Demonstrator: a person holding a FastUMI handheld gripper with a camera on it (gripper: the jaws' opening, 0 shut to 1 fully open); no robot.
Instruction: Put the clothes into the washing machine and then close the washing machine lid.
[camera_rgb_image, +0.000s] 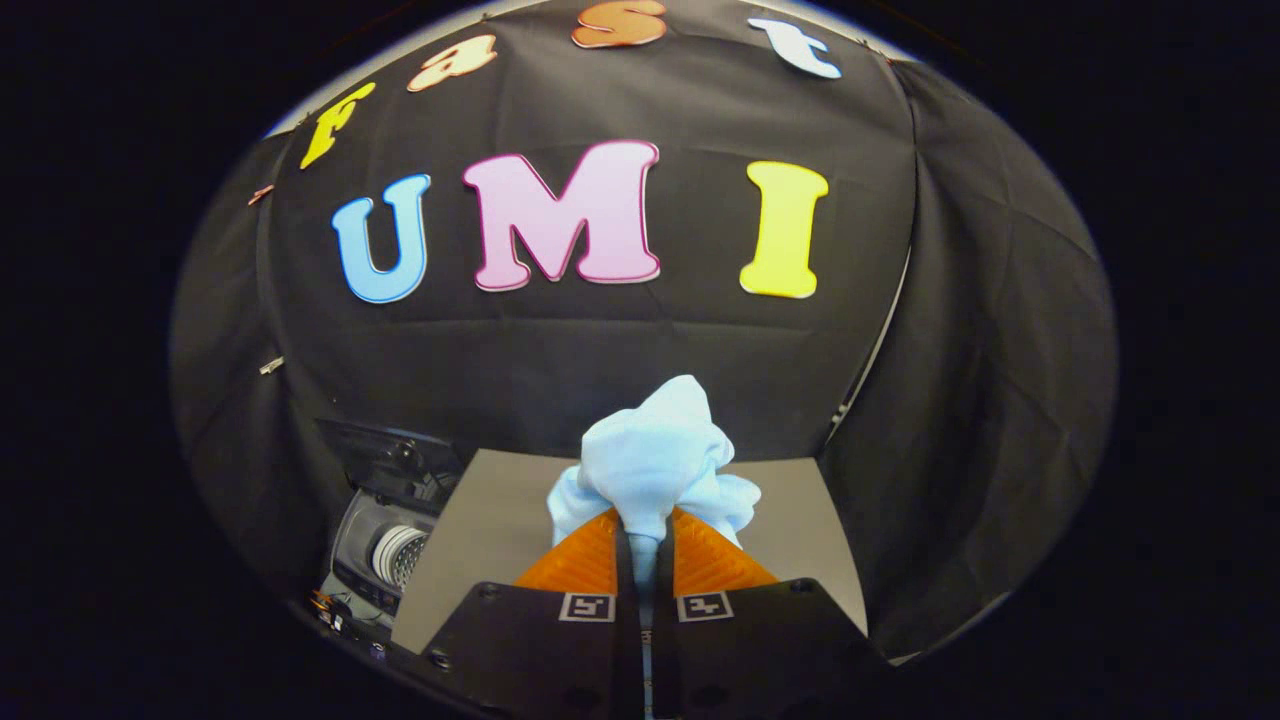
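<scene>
A bunched pale blue cloth (655, 460) is pinched between my two fingers and bulges out ahead of and above their tips. My gripper (644, 530) is shut on it, held up over the grey table (480, 520). To the left of the fingers and lower down stands a small washing machine (390, 545), its dark lid (385, 455) raised and its perforated drum (400, 555) showing inside.
The black cloth wall (600, 350) stands close behind the table and wraps round on the right side. Small parts and wires lie by the washing machine's base (335, 612) on the left.
</scene>
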